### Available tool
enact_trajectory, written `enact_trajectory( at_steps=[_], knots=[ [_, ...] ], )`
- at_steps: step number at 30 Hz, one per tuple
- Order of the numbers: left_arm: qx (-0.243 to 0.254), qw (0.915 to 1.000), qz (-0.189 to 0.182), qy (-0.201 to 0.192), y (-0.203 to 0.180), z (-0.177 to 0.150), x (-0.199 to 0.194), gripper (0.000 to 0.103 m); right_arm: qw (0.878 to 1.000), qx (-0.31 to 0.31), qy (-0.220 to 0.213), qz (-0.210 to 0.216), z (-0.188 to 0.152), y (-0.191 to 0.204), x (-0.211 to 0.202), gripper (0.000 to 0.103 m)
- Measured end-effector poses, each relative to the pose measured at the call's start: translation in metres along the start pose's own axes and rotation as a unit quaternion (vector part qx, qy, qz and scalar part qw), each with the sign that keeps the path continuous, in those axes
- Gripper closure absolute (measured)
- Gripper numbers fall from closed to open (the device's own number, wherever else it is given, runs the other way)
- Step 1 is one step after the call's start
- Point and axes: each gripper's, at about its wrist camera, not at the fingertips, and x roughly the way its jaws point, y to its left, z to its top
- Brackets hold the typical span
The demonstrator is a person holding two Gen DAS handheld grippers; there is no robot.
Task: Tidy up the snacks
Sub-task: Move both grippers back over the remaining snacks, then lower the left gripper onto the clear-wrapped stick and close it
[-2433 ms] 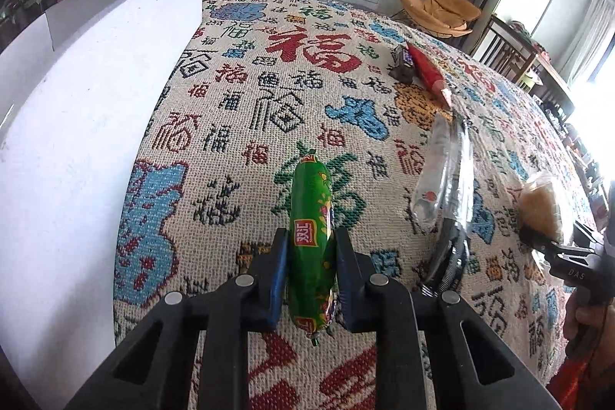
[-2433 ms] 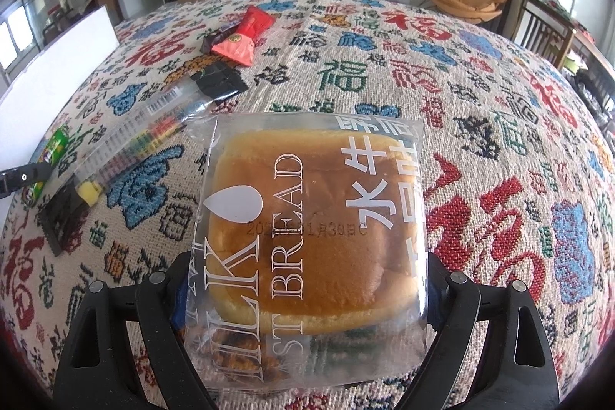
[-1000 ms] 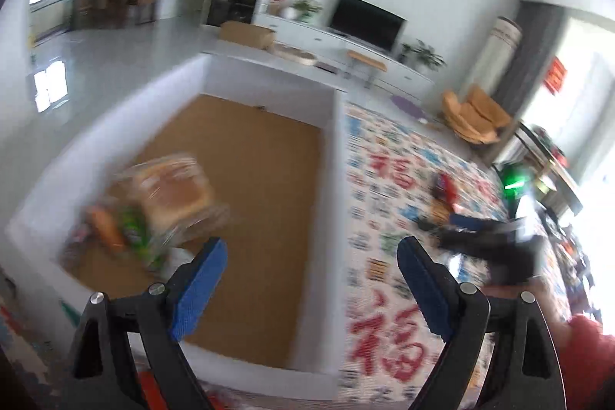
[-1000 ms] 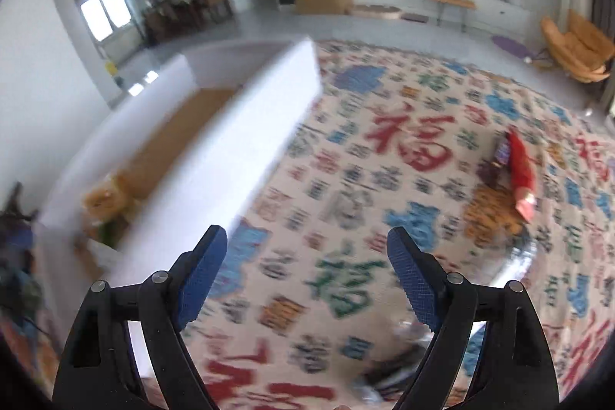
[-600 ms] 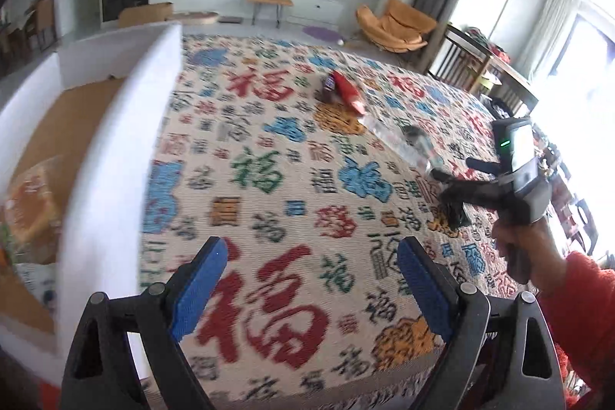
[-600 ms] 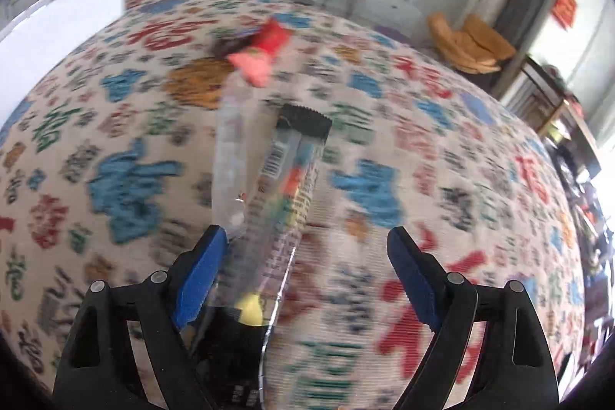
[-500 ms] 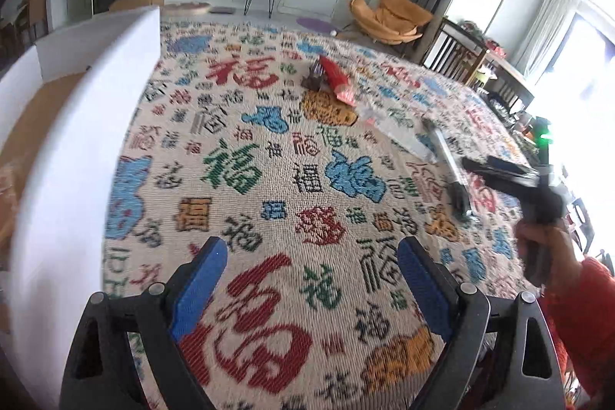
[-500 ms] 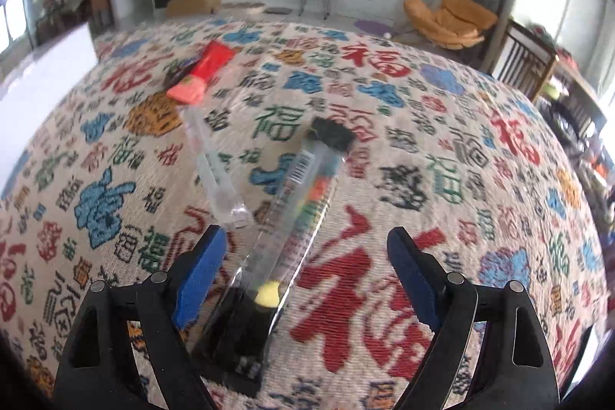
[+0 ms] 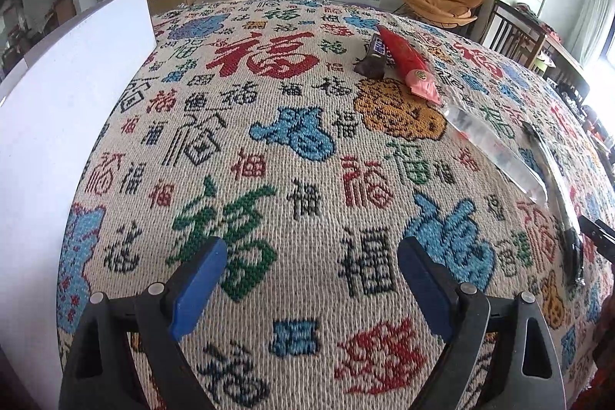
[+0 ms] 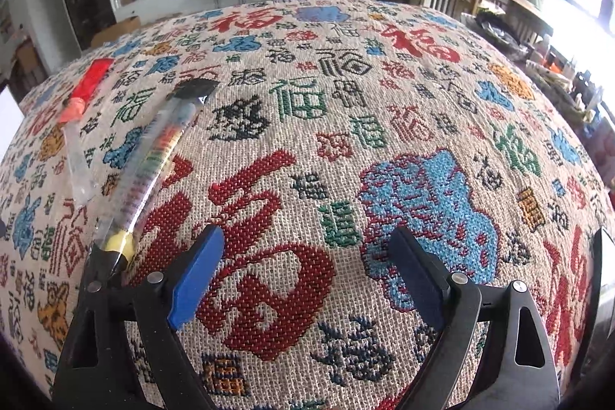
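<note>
Now, both my tongs hang spread and empty over the cloth (image 10: 442, 95). Nearest thing to my right tongs (image 10: 305, 269) is the candy tube (image 10: 152, 160): its black bottom end sits just beside my left pad (image 10: 196, 271), off to the left, touching nothing. Its long axis runs away from me, leaning right toward the far black cap. So I'd judge my right hand takes it, sliding left and squaring across that axis.

Just left of the tube lies the clear sleeve (image 10: 77, 156), nearly parallel, close but apart. Beyond the sleeve's far end, the red pack (image 10: 90, 79).

From my left tongs (image 9: 313, 275), released too, the tube (image 9: 557, 187) is well off to the right, the sleeve (image 9: 496, 148) nearer. Past it the red pack (image 9: 407, 64), with the brown bar (image 9: 374, 58) touching its left side. The white box (image 9: 61, 110) stands far left of the tube.
</note>
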Motion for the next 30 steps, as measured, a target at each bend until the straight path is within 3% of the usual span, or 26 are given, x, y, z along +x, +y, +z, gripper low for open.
enact_trajectory(
  at_steps=[1,5,30],
  knots=[
    [0.011,0.9999,0.009,-0.005,-0.0029,-0.0003,0.0031,0.005,1.0,0.0,0.0,0.0,-0.0007,0.0007,0.0003,0.013],
    [0.031,0.9989,0.033,-0.009,-0.0084,-0.0029,0.0067,0.0,1.0,-0.001,-0.001,-0.001,-0.0003,0.0005,0.0009,0.013],
    [0.026,0.9992,0.031,-0.008,-0.007,-0.0031,0.0074,0.0,1.0,-0.001,-0.001,0.001,0.0004,0.0007,0.0023,0.012]
  ],
)
